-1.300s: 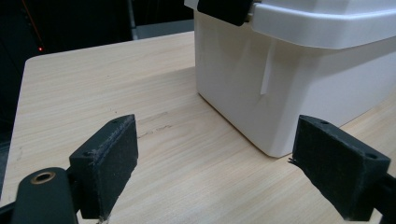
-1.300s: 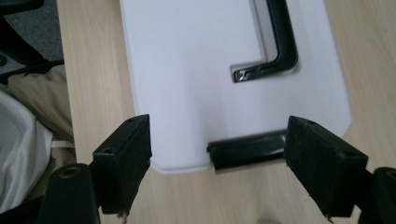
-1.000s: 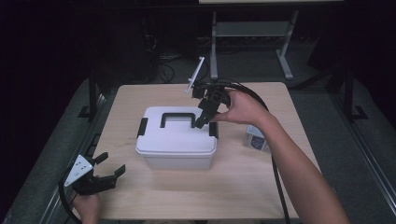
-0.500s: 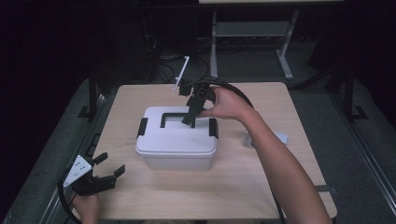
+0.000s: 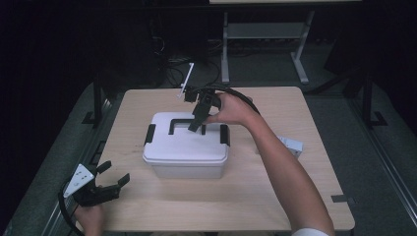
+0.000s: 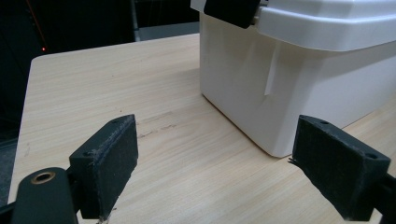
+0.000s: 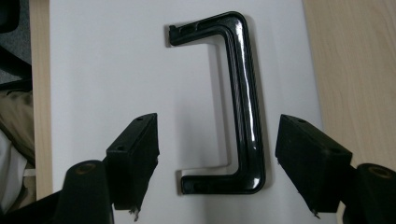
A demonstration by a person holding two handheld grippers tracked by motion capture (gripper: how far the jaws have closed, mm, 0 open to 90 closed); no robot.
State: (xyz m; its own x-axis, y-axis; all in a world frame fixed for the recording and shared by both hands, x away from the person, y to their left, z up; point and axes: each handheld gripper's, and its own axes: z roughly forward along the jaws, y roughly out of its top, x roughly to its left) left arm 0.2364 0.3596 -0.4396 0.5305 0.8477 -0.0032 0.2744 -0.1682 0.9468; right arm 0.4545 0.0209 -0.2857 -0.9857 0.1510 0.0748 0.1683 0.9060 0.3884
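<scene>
A white plastic box (image 5: 187,150) with a black lid handle (image 5: 176,122) and black side latches (image 5: 150,133) stands mid-table. My right gripper (image 5: 195,127) points down over the lid. In the right gripper view its jaws (image 7: 217,158) straddle the flat-lying handle (image 7: 243,93) without touching it; they have just been closing a little and stand open. My left gripper (image 5: 115,173) rests at the table's front left corner, open. In the left gripper view, that gripper (image 6: 233,172) faces the box's wall (image 6: 303,70) with nothing between its pads.
The wooden table (image 5: 295,103) holds a small white object (image 5: 291,145) to the right of the box, behind my right forearm. A dark strip of tape (image 5: 339,198) lies near the front right corner. A metal stand (image 5: 265,29) is beyond the far edge.
My right gripper has moved left and down, from the box's right latch to over the handle. The small white object, hidden before, now shows. The left gripper has not moved.
</scene>
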